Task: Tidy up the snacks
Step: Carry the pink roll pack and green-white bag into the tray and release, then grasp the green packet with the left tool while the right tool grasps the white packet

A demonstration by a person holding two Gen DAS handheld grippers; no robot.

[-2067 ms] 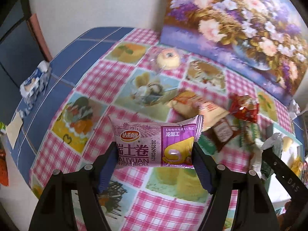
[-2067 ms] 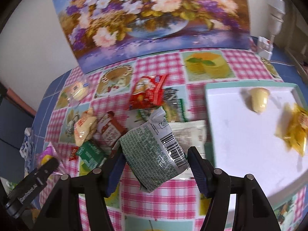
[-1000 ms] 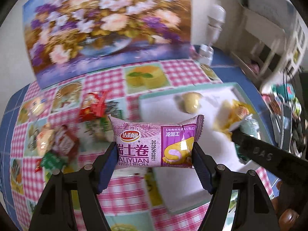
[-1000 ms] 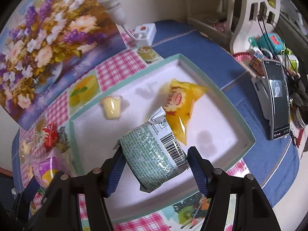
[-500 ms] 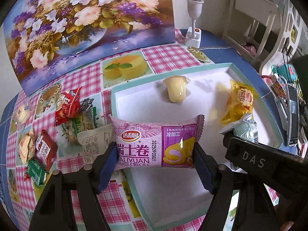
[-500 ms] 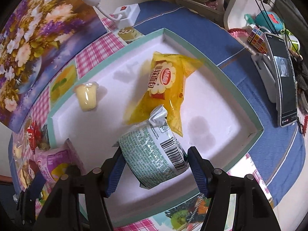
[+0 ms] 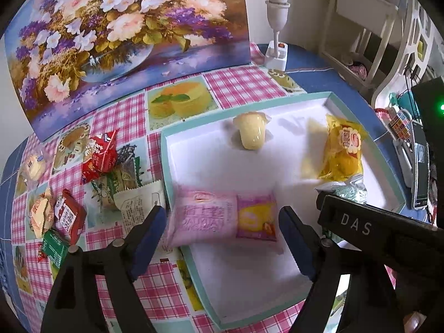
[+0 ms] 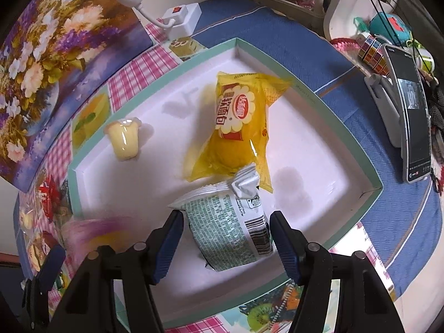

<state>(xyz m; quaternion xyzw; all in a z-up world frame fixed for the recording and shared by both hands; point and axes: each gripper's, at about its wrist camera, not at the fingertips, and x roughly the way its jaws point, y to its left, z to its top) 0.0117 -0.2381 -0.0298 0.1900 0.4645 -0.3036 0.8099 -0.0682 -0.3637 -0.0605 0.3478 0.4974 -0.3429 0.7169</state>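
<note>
Left hand-held gripper: jaws spread wide, holding nothing; the blue pads stand clear of the pack on both sides.
Purple cake-roll pack: blurred, lying just ahead of the left hand-held gripper, between its fingers but apart from them. Whether it already rests on the tray floor cannot be told.
Pack long axis: runs left to right, crosswise to the fingers. Its left end overlaps the tray's left rim; the rest lies over the white floor.
Pack appearance: soft pillow wrapper, pale purple with a yellow panel at the right end; print unreadable through the blur.
Tray: shallow, white inside, teal rim, standing on the checked cloth of the desk.
Right hand-held gripper: jaws parted wider than the pack between them; no firm grip evident.
Green-and-white pack: lies in the near part of the tray, long axis roughly along the fingers, crimped end pointing away and touching the yellow bread pack.
Jelly cup: on its side toward the far left of the tray, well apart from the other items.
Nearer arm: the left serves the purple pack, the right the green one.
Remaining snacks: a loose cluster on the cloth, left of the tray; judged the next pick, nearest the left arm.
</note>
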